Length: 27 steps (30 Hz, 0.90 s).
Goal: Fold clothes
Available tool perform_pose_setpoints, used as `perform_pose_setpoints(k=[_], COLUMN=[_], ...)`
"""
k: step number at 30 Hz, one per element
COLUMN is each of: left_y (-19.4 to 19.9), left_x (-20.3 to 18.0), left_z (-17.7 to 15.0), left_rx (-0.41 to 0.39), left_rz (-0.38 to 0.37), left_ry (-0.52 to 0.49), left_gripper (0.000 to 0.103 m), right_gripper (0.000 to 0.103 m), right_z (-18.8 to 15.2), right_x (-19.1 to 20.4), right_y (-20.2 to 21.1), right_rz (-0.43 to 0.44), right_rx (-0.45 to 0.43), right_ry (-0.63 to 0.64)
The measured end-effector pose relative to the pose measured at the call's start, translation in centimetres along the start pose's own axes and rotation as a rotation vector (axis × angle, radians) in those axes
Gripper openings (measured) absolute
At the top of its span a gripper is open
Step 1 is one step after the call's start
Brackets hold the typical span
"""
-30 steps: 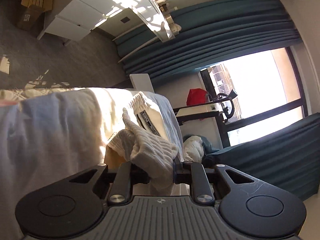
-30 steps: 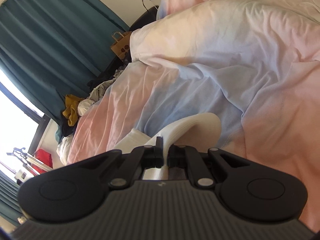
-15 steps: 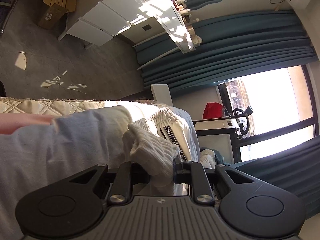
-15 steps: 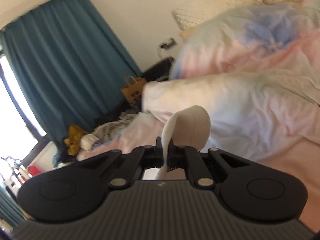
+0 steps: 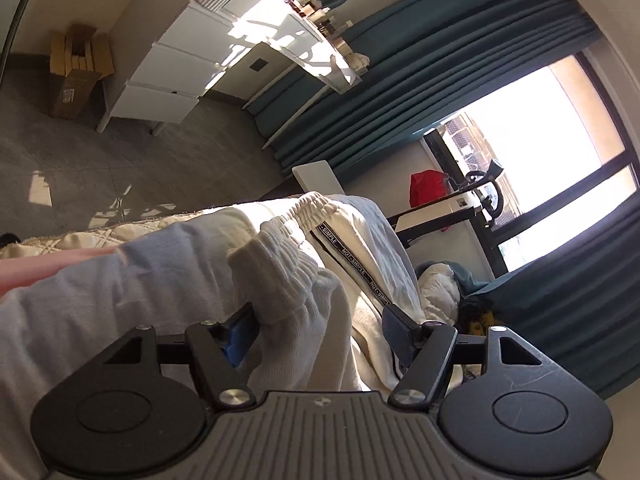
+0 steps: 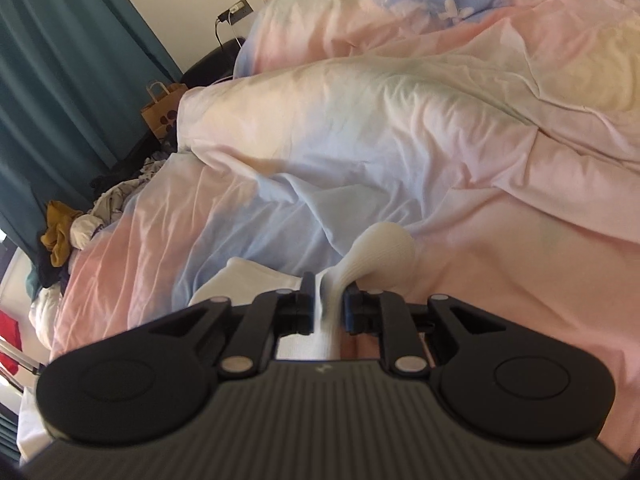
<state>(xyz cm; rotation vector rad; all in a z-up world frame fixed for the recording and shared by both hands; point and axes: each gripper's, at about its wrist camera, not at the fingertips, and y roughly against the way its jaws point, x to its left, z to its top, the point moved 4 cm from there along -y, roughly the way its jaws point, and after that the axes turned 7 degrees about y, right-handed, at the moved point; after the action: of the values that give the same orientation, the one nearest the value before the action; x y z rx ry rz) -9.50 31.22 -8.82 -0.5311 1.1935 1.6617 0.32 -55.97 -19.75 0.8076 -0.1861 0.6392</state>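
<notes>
Meanwhile left gripper point(image 5: 318, 334) fingers spread; right gripper point(image 6: 329, 307) pinches sock point(image 6: 380, 250) edge.

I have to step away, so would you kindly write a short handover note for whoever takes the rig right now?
Left tool: open, jaws spread wide around a bunched white sock; not gripping it.
Right tool: shut on a white sock, whose free end sticks out in front of the fingers.
Where things are: cream trousers with a lettered stripe lie on the pastel duvet; a heap of other clothes sits at the bed's far edge.
Done: no finished fold shows.
Left: lay the sock down, fold it, then the rest.
</notes>
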Motion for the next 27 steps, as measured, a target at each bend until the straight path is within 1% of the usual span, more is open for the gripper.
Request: perform_pose_setpoints(k=[2, 4, 5, 6, 8, 10, 12, 13, 14, 16, 19, 21, 24, 25, 27], left_y=[0.9, 1.7, 2.1, 2.4, 2.5, 2.6, 2.8, 2.6, 2.2, 1.1, -1.8, -4.4, -8.9, -10.4, -14.1], left_x=[-1.9, -3.9, -4.9, -5.6, -7.1, -8.5, -9.9, -10.6, -11.4, -12.7, -15.2, -17.1, -20.2, -21.3, -23.6], left_z=[-1.8, -3.8, -4.9, -6.0, -8.0, -10.0, -12.0, -13.0, -14.2, -16.3, -19.2, -21.1, -24.1, -25.2, -28.2], left_rx=[-0.018, -0.047, -0.066, -0.083, -0.084, -0.085, -0.08, -0.064, -0.034, 0.008, 0.061, 0.099, 0.14, 0.153, 0.176], left_rz=[0.027, 0.053, 0.066, 0.071, 0.057, 0.043, 0.013, -0.004, -0.027, -0.057, -0.087, -0.116, -0.159, -0.173, -0.215], left_ry=[-0.135, -0.263, -0.321, -0.358, -0.432, -0.505, -0.573, -0.595, -0.624, -0.679, -0.789, -0.848, -0.917, -0.94, -0.998], left_gripper=[0.076, 0.078, 0.079, 0.08, 0.08, 0.08, 0.08, 0.08, 0.08, 0.08, 0.08, 0.08, 0.08, 0.08, 0.08], right_gripper=[0.04, 0.049, 0.052, 0.054, 0.073, 0.08, 0.08, 0.082, 0.083, 0.082, 0.082, 0.082, 0.081, 0.081, 0.081], right_z=[0.3, 0.4, 0.5, 0.5, 0.7, 1.0, 1.3, 1.3, 1.2, 0.4, -2.2, -4.2, -6.7, -7.1, -7.6], right_x=[0.9, 1.9, 2.5, 2.9, 3.2, 3.4, 3.7, 4.0, 4.5, 6.2, 9.1, 10.8, 13.0, 13.5, 14.0], right_y=[0.8, 1.7, 2.2, 2.7, 4.0, 5.6, 7.3, 8.0, 8.5, 9.0, 9.5, 9.7, 9.5, 9.3, 9.2], right_rz=[-0.013, -0.017, -0.018, -0.023, -0.053, -0.075, -0.059, -0.045, -0.006, 0.1, 0.257, 0.338, 0.428, 0.447, 0.463], right_rx=[-0.045, -0.08, -0.098, -0.116, -0.161, -0.234, -0.311, -0.343, -0.349, -0.313, -0.202, -0.139, -0.053, -0.04, -0.051], right_ry=[0.055, 0.111, 0.139, 0.161, 0.166, 0.153, 0.153, 0.156, 0.173, 0.219, 0.278, 0.304, 0.346, 0.359, 0.373])
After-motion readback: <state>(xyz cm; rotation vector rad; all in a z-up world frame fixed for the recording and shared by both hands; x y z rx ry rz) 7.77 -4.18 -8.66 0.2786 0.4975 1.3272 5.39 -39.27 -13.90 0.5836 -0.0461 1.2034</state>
